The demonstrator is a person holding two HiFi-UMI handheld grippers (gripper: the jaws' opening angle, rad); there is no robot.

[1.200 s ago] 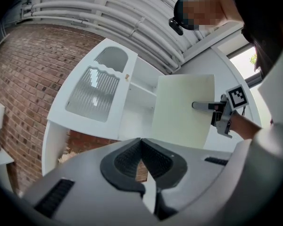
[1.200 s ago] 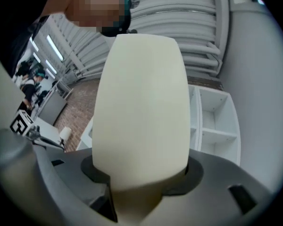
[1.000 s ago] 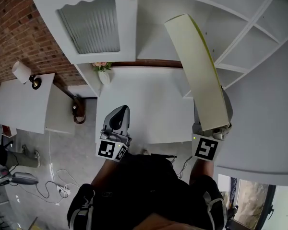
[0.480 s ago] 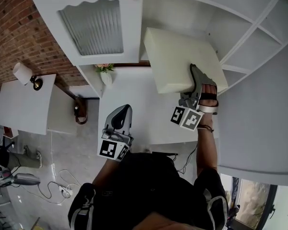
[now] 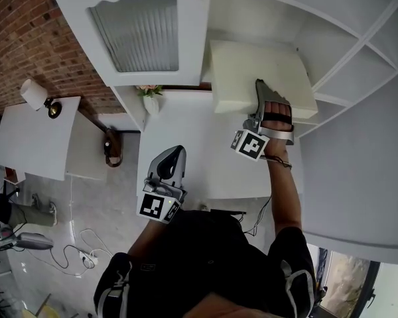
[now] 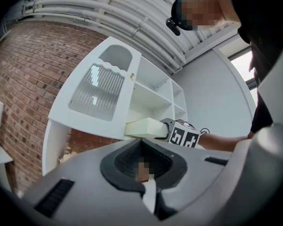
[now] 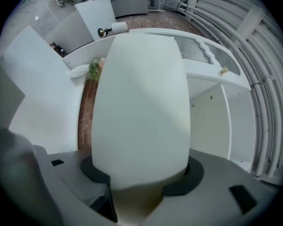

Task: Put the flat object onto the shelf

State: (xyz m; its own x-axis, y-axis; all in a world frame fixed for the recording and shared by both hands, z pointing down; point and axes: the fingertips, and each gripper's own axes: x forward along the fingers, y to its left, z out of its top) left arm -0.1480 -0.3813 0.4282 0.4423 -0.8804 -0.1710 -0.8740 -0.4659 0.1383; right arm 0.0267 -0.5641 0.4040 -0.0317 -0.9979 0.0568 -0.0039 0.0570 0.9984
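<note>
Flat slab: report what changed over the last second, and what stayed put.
The right hand-held gripper rolled the flat slab from on edge to level and carried it toward the white shelf, grip unchanged. The left hand-held gripper stayed above the table.

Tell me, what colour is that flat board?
Pale cream, almost white; the flat board shows best in the head view.
</note>
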